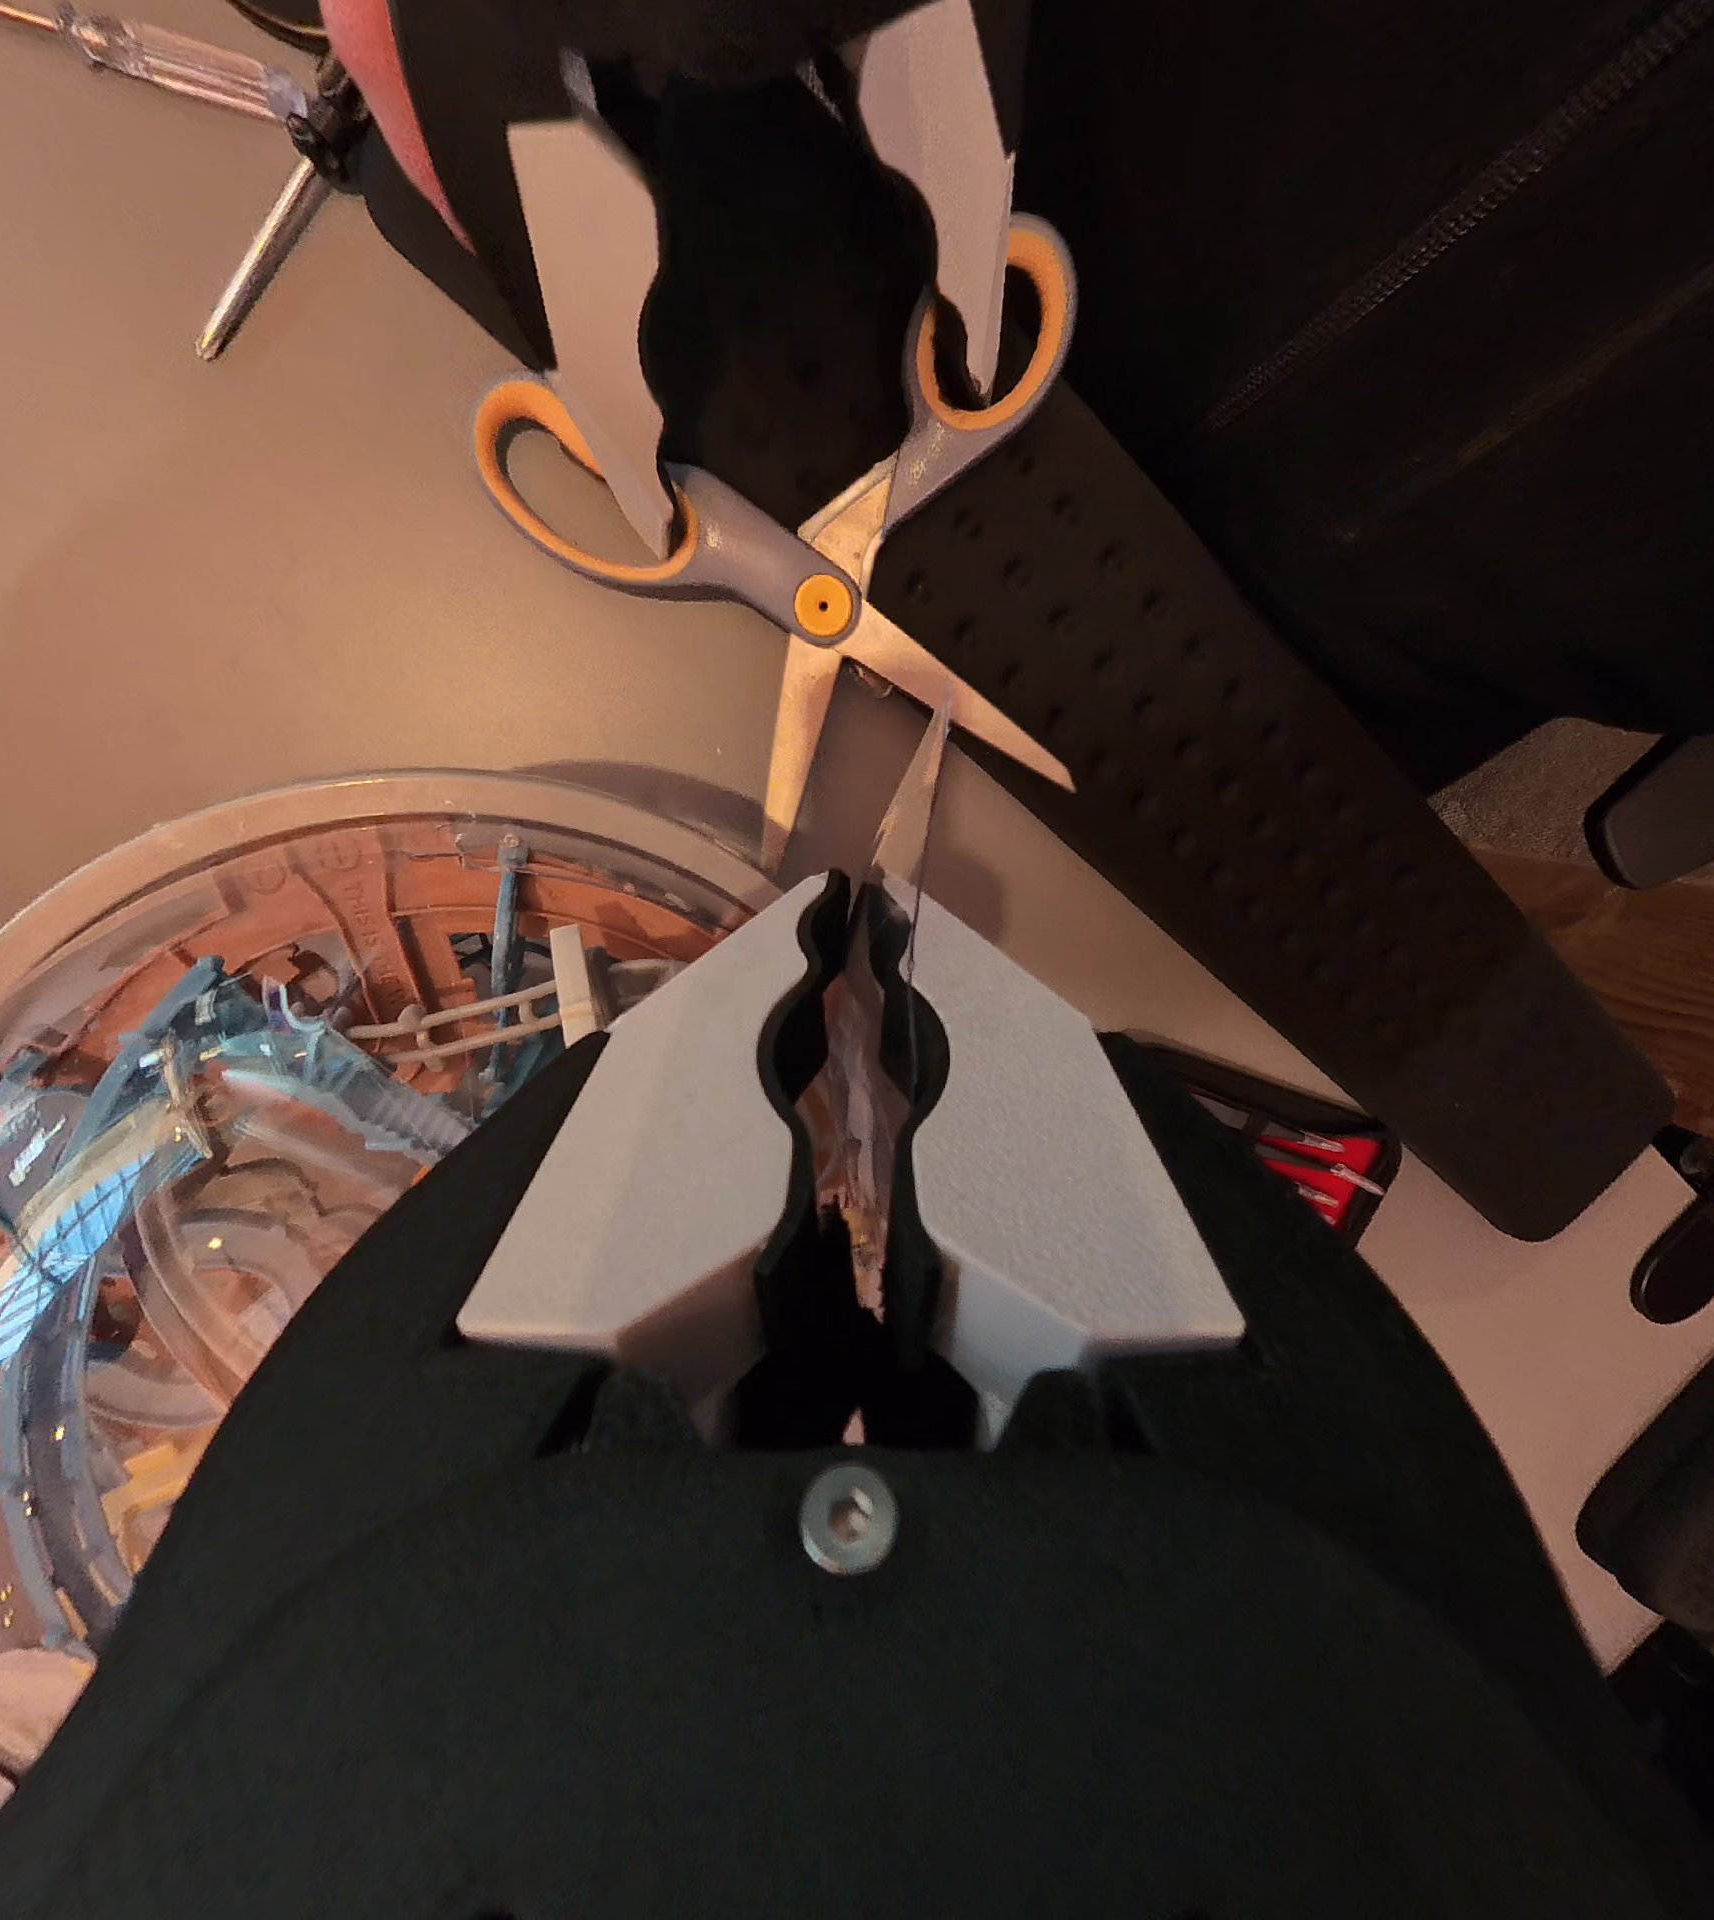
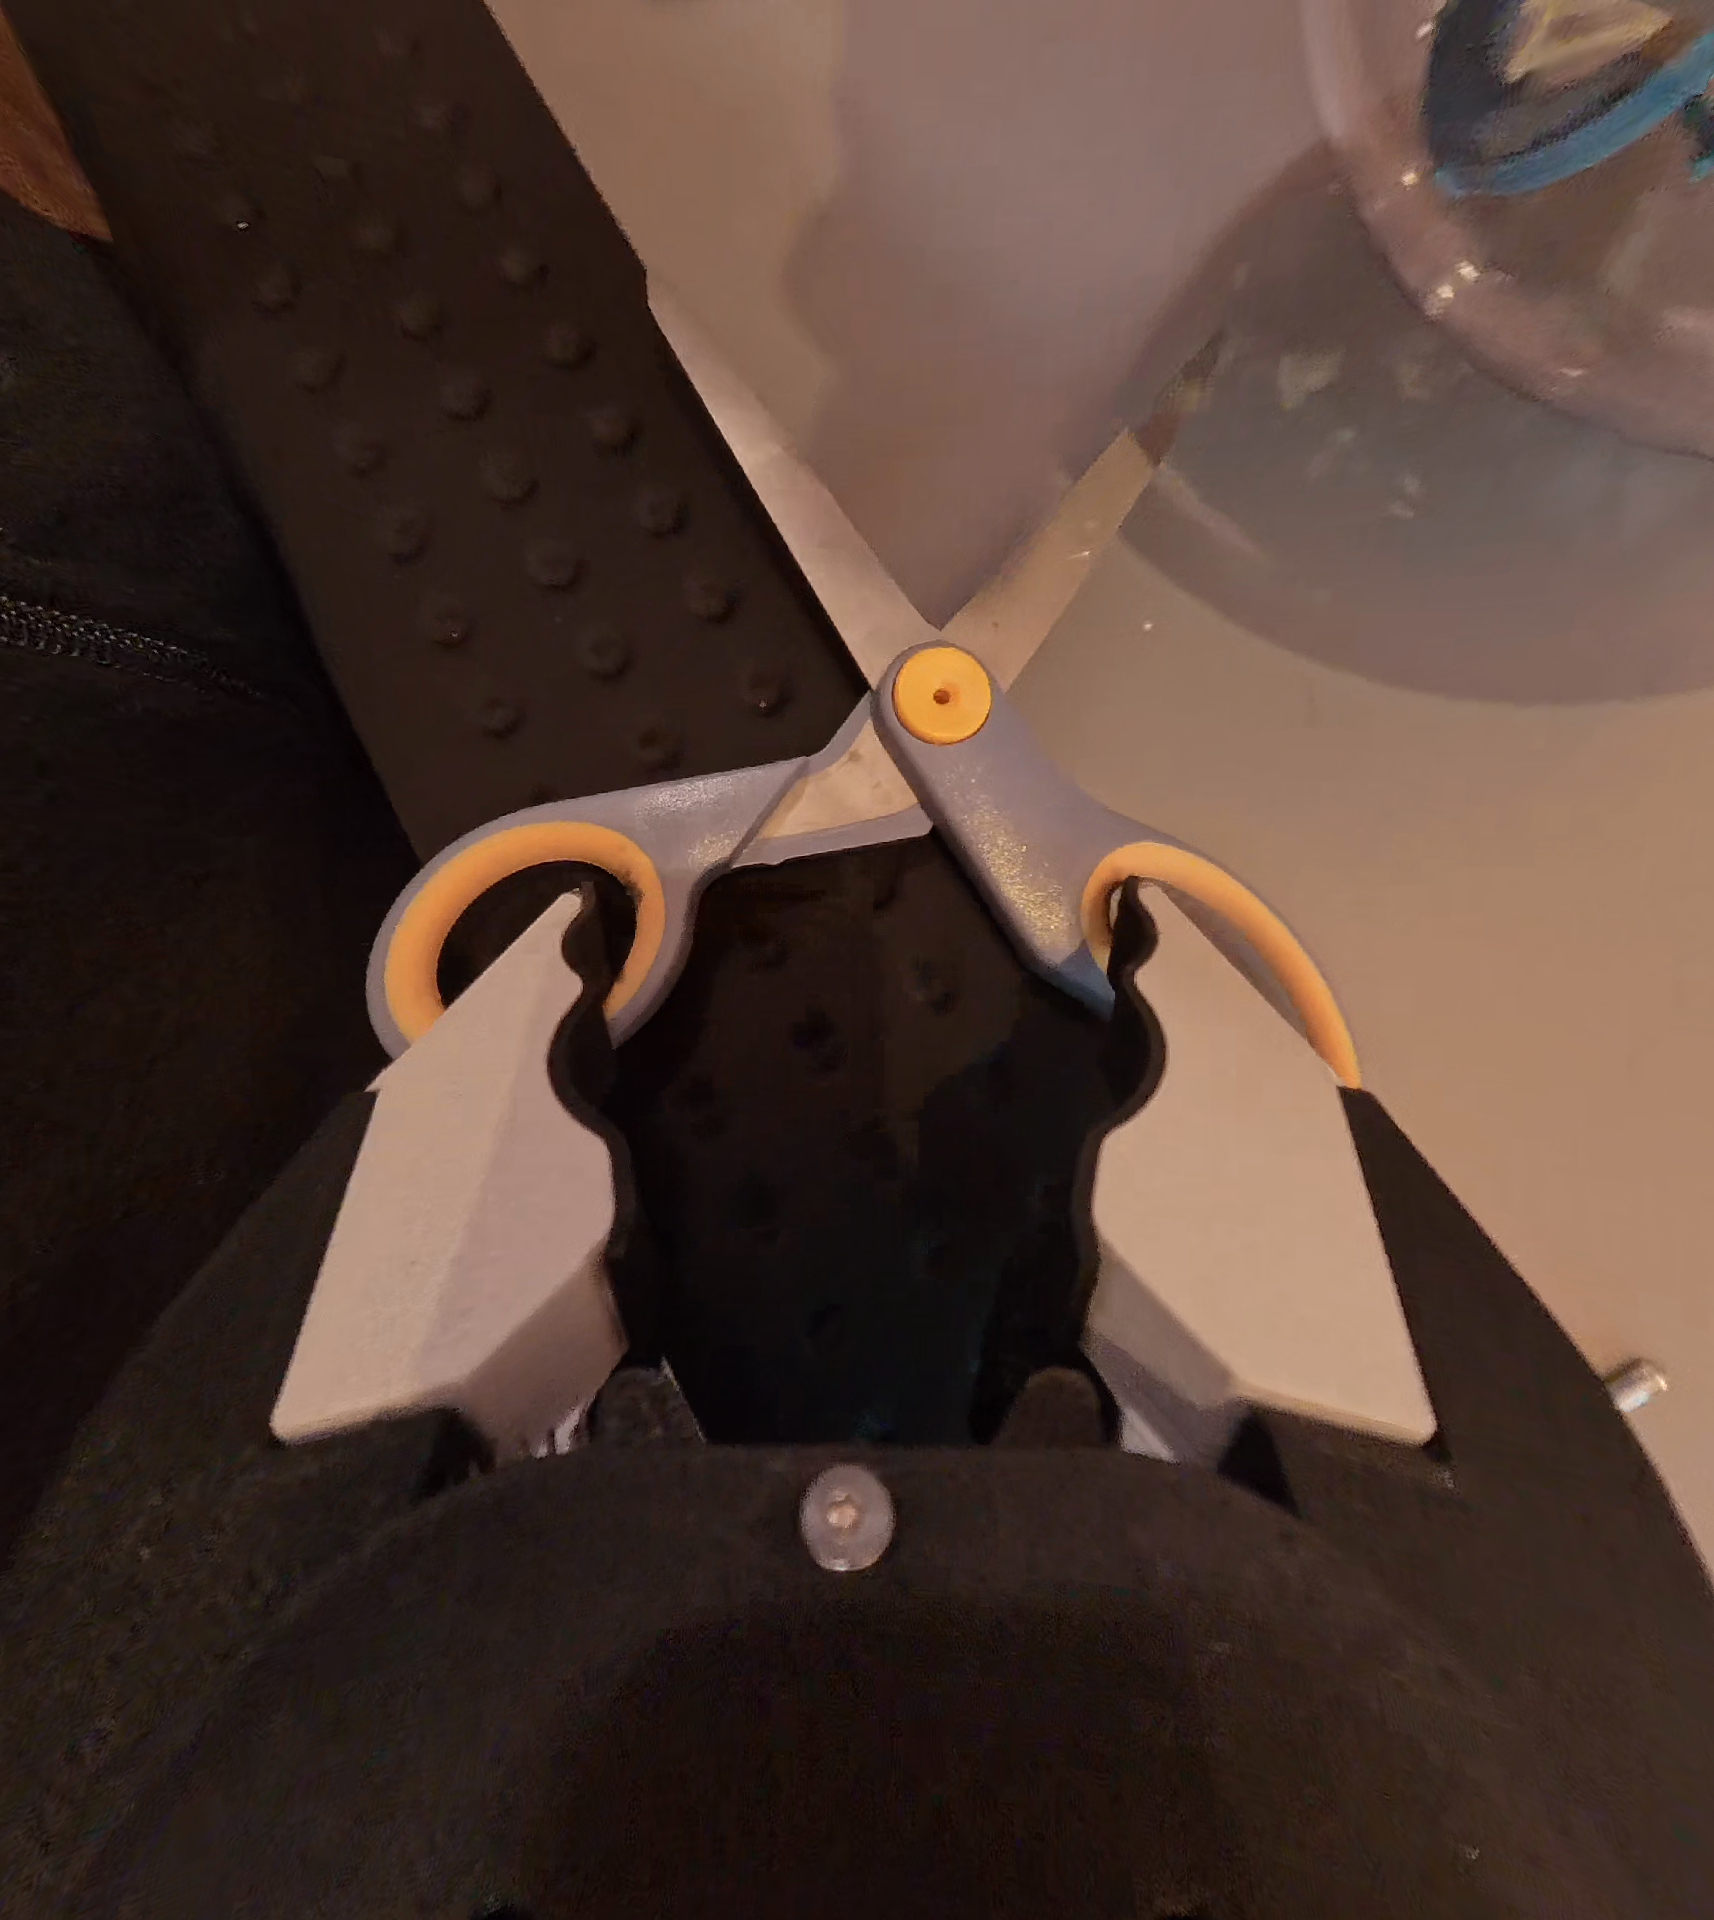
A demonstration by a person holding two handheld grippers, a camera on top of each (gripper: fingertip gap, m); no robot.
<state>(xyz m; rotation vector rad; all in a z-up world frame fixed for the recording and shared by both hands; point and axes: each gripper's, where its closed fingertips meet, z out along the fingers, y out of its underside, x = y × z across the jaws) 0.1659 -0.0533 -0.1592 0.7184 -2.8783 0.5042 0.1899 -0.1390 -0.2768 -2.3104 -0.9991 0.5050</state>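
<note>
Left gripper (image 1: 858, 904) jaws clenched on a thin clear strip (image 1: 920, 774) running up between the open scissors (image 1: 825, 603) blades. Right gripper (image 2: 853, 904) jaws spread wide, one finger in each handle loop, holding the scissors (image 2: 939, 694) over the bench (image 1: 157, 582) edge. Clear tub (image 1: 209, 1143) beside them; screwdriver (image 1: 250, 260) farther back.

Showing across the two views: one pair of grey-and-orange-handled steel scissors (image 1: 825, 601), one round clear plastic container (image 1: 240, 1091), two screwdrivers, one clear-handled (image 1: 178, 64) and one slim steel-shafted (image 1: 255, 265), lying on the pale bench (image 1: 157, 582), and two tongs (image 1: 858, 899) (image 2: 853, 904).
</note>
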